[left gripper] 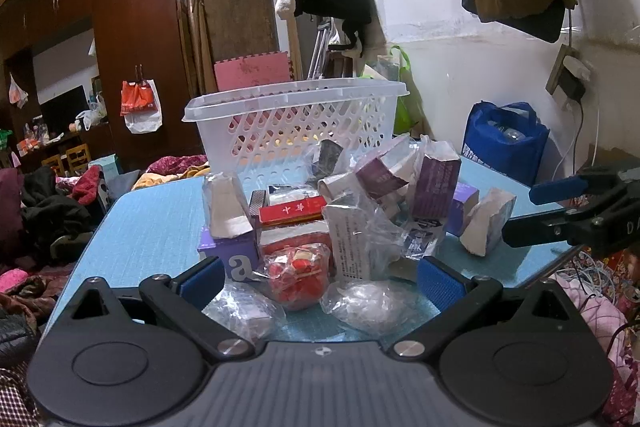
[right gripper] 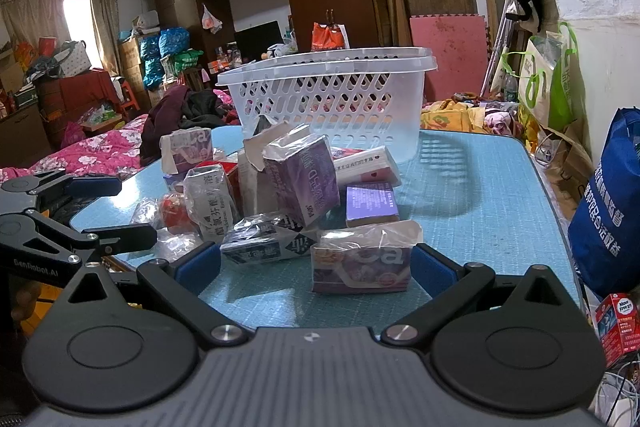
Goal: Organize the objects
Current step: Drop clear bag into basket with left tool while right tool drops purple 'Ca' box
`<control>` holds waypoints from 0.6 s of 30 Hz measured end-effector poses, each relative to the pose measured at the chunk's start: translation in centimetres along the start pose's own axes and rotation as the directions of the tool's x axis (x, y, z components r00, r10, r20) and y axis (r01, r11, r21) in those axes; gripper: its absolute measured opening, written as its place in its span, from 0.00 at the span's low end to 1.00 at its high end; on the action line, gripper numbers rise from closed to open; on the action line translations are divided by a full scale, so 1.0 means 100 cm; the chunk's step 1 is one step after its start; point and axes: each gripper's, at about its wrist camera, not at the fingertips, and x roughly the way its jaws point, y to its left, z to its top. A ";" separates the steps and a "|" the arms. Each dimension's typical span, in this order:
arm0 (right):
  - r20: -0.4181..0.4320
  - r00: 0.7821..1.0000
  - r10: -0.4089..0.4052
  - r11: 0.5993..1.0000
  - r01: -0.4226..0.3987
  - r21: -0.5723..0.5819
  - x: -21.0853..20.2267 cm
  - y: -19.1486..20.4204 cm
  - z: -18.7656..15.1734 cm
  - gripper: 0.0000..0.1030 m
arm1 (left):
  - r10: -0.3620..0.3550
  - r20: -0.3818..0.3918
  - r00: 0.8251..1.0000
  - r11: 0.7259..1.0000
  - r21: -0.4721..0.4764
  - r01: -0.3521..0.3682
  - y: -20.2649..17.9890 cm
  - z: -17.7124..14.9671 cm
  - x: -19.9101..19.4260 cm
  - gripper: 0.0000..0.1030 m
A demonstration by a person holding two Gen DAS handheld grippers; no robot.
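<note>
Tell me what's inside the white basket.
Through the white basket's perforated walls, nothing clearly shows inside; its floor is hidden by the rim and the boxes piled in front.

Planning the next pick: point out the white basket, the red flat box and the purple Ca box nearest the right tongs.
white basket (left gripper: 296, 131): left wrist view, perforated front wall.
red flat box (left gripper: 292, 209): left wrist view, top face.
purple Ca box (right gripper: 362, 267): right wrist view, front face.

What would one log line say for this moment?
stage: start | left gripper: open, empty | right gripper: open, empty | boxes: piled on table | basket: behind
</note>
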 end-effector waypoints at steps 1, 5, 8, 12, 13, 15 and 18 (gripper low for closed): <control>0.001 1.000 0.000 1.000 0.000 0.000 0.000 0.000 0.000 1.00 | -0.001 0.002 1.000 1.000 -0.001 0.001 0.001 0.000 0.000 1.00; 0.082 0.997 -0.006 1.000 0.005 0.016 -0.006 -0.003 0.000 1.00 | -0.008 0.149 0.989 0.999 -0.038 0.013 0.010 0.000 -0.014 1.00; 0.227 0.973 -0.034 0.999 0.032 0.015 -0.013 -0.009 -0.004 1.00 | 0.107 0.260 0.960 0.994 0.002 -0.112 0.016 -0.003 -0.017 1.00; 0.274 0.956 -0.104 0.993 0.115 -0.025 -0.009 -0.010 -0.011 1.00 | 0.185 0.244 0.952 0.979 0.035 -0.200 0.033 -0.012 -0.004 1.00; 0.238 0.966 -0.096 0.993 0.109 -0.043 -0.005 -0.009 -0.012 1.00 | 0.190 0.211 0.959 0.979 0.037 -0.202 0.039 -0.015 -0.002 1.00; 0.182 0.981 -0.073 0.995 0.083 -0.048 -0.001 -0.009 -0.014 1.00 | 0.171 0.152 0.973 0.984 0.019 -0.176 0.050 -0.024 -0.001 1.00; 0.139 0.990 -0.033 0.997 0.042 -0.060 0.006 -0.009 -0.017 1.00 | 0.090 0.098 0.991 0.996 -0.013 -0.089 0.062 -0.039 -0.001 1.00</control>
